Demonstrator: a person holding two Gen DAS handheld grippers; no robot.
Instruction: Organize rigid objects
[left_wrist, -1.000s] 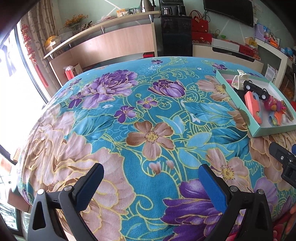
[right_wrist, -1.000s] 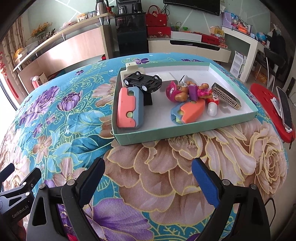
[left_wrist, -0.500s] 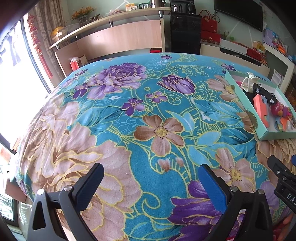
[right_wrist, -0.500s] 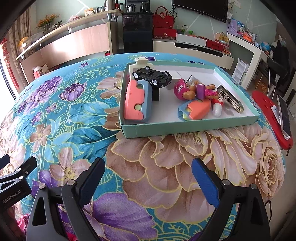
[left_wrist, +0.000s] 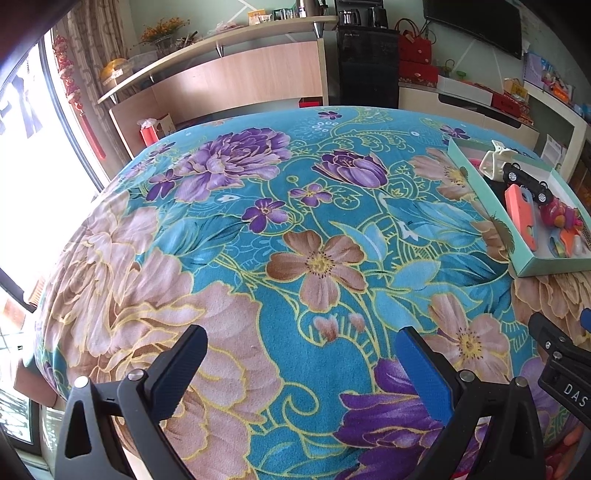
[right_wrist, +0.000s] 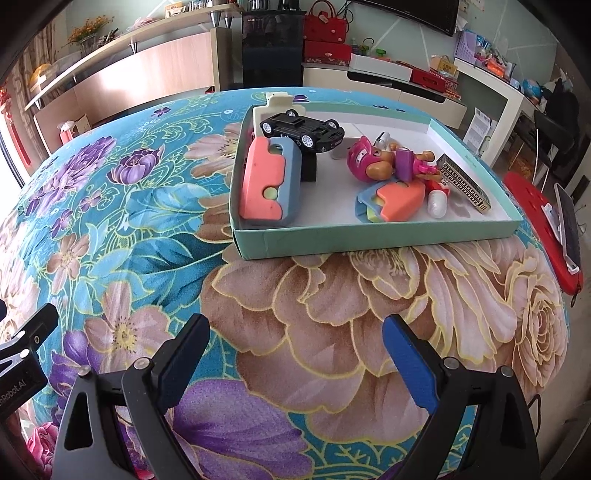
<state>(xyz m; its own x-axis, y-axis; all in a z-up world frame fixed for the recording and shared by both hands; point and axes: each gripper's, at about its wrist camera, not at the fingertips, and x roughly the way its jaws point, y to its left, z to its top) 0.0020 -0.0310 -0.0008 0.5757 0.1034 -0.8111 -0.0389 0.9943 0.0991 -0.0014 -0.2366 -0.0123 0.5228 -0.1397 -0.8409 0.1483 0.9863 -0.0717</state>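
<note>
Leftmost, the left gripper (left_wrist: 301, 363) hangs over the flowered cloth (left_wrist: 258, 258) on the desk, jaws spread wide, nothing between them; just beside it the right gripper (right_wrist: 295, 354) hovers likewise, jaws apart and empty, facing the box (right_wrist: 369, 240); inside, at the left wall, a pink-and-blue block (right_wrist: 269, 184) leans on edge; behind it a black car (right_wrist: 303, 129) lies overturned on a black stand, with a cream piece (right_wrist: 279, 101) at the far corner; a pink doll (right_wrist: 391, 162) lies mid-box, touching a smaller orange-and-blue block (right_wrist: 391, 201); a white capsule (right_wrist: 437, 201) and a patterned bar (right_wrist: 465, 182) lie near the right wall; a red stool (right_wrist: 543, 229) stands beyond the desk.
</note>
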